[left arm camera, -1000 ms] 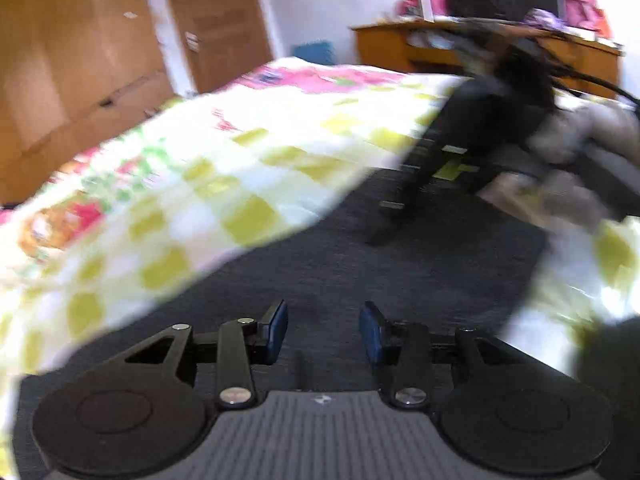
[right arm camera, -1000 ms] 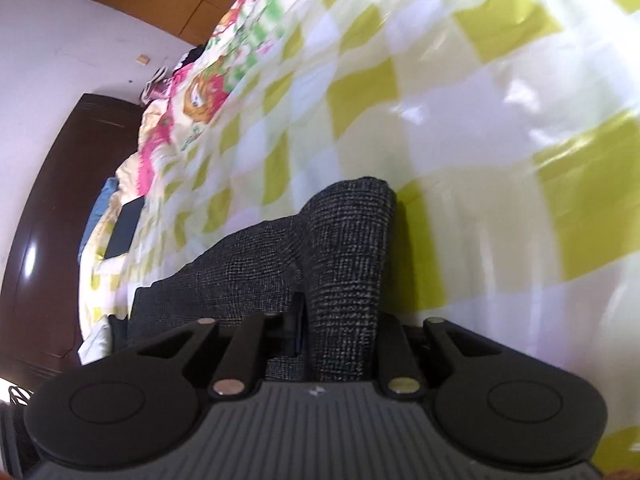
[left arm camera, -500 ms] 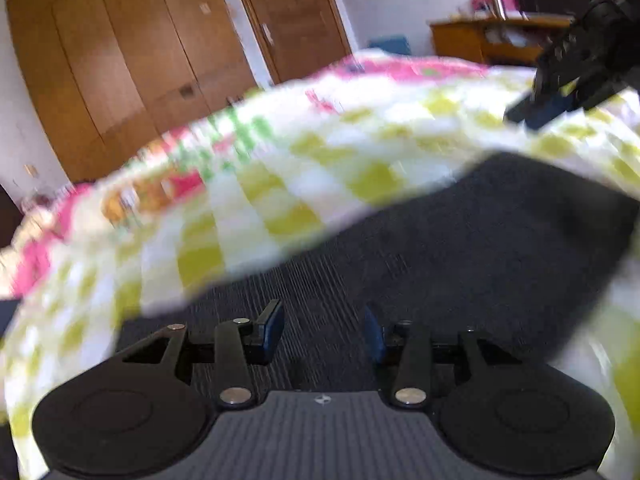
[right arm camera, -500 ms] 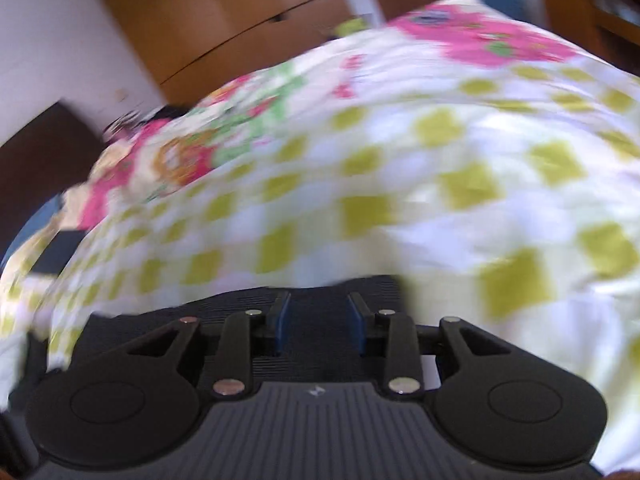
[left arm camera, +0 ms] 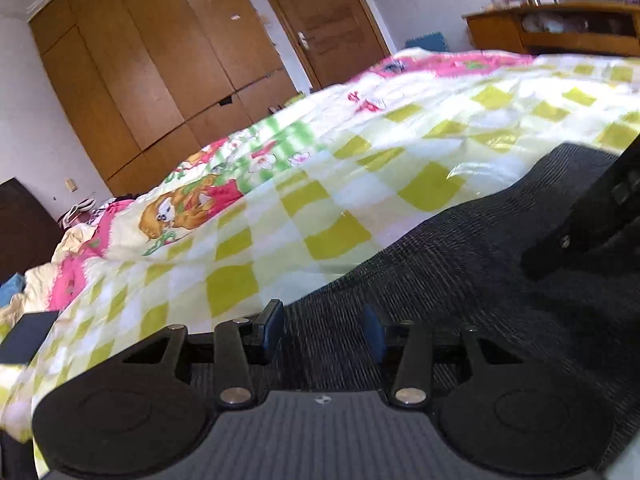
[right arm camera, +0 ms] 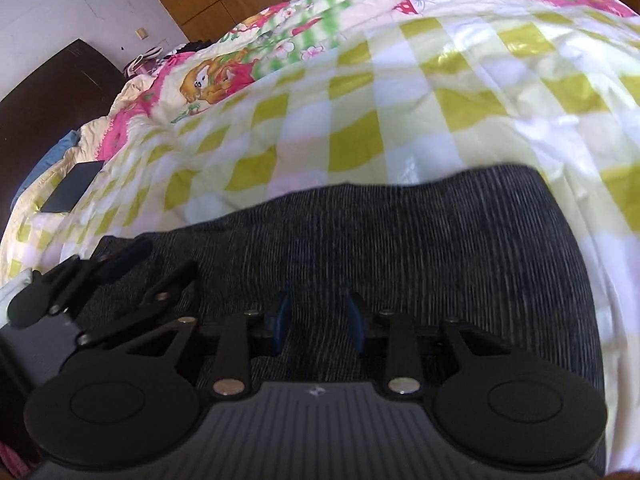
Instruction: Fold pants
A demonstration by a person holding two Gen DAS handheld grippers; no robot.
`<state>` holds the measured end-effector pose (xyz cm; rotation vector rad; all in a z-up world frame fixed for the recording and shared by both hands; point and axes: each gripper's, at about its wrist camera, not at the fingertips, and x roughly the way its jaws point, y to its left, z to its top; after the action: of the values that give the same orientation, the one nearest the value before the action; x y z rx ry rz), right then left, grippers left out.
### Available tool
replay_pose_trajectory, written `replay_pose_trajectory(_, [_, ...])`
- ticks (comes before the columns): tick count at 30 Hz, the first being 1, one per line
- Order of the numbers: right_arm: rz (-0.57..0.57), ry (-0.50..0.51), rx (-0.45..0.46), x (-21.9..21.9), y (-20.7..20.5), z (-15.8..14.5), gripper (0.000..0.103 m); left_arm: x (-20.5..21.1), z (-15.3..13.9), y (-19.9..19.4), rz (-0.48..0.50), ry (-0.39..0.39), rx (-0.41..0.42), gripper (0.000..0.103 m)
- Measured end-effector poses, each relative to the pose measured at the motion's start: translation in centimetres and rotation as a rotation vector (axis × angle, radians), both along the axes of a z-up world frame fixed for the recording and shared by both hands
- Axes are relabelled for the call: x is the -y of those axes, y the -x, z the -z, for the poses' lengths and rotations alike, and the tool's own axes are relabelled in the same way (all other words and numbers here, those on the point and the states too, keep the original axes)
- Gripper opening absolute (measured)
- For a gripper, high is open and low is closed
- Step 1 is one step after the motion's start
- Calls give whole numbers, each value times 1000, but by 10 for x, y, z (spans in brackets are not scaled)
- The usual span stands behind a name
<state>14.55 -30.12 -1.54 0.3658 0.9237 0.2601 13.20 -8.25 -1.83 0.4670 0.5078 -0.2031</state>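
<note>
Pants [right arm camera: 400, 248] lie flat on the checked bedspread [right arm camera: 400, 92], a dark grey ribbed slab directly under and ahead of both tools. From the right wrist view the cloth spreads wide from side to side, its far edge running roughly level across the frame and its right end rounding off near the bedspread; that looks like a fold edge, though I cannot be sure from this angle.

Both tools hover just over the near part of the cloth. The right gripper [right arm camera: 318, 322] has its blue-tipped fingers parted with only bare cloth showing between them, holding nothing. The left gripper [left arm camera: 323, 330] is likewise spread and holds nothing, with the cloth running away from it toward the right and up. In the right wrist view the left gripper shows at the lower left, just beside the right one, over the left end of the cloth.

My reading is that the long axis lies across the two tools, so each is nearest its own end: left for the left corner, right for the right. A next fold would likely call for both to pinch the near edge and carry it toward the far edge.
</note>
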Motion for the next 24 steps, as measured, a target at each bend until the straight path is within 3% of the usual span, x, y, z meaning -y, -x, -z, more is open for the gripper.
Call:
replay_pose_trajectory(3, [12, -12, -7, -3, 15, -2, 37, 6, 10, 9, 41, 10, -109, 57])
replay_pose_trajectory(13, [48, -2, 1, -3, 59, -7, 38, -3, 2, 48, 12, 18, -143, 58])
replay_pose_trajectory(24, [107, 82, 35, 17, 73, -22, 43, -13, -8, 58, -28, 88, -194, 59])
